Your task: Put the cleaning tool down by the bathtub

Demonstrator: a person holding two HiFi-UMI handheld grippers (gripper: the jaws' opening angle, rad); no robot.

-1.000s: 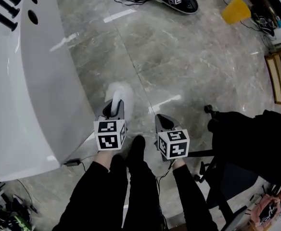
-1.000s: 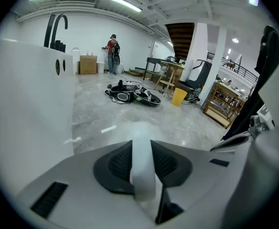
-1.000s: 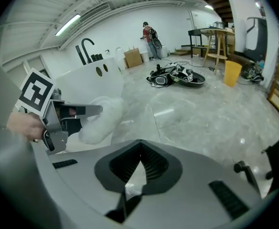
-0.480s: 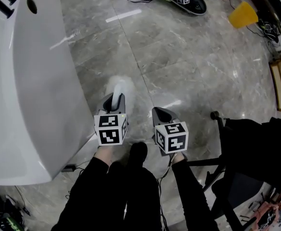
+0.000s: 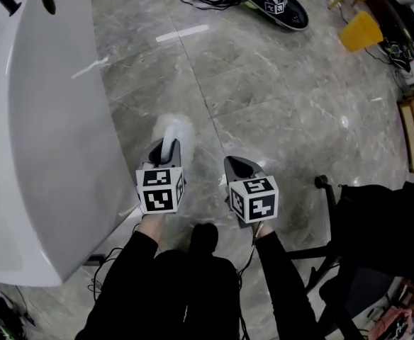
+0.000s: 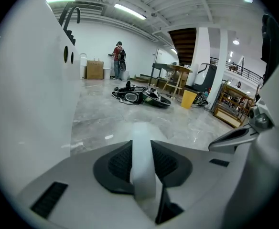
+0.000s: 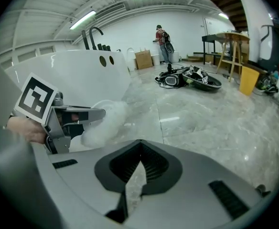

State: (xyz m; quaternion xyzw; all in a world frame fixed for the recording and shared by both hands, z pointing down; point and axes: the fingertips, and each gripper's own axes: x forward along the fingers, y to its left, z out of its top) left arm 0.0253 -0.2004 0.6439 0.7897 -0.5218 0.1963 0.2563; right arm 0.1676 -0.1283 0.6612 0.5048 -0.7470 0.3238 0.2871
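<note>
Since the earlier frames both grippers have sunk toward the floor side by side, and the bathtub's white outer wall has slid so that its round holes now sit at the top edge of the head view. The tub fills the left of that view, with grey marbled floor spreading to its right. A black chair stands at the right edge, well apart from the tub. Two black-sleeved forearms reach forward and down from the bottom edge, roughly parallel. Each bare hand is wrapped round a gripper's rear, the marker cube uppermost and the nose slanting down at the floor. The left gripper is clamped on the white handle of the cleaning tool, whose fluffy white head pokes out beyond the jaw tips, near the tub's wall (whether it touches the floor cannot be told). In the left gripper view the handle runs straight up between the ribbed pads. The right gripper holds nothing; its jaw tips meet, with only a sliver of floor showing behind them in the right gripper view.
</note>
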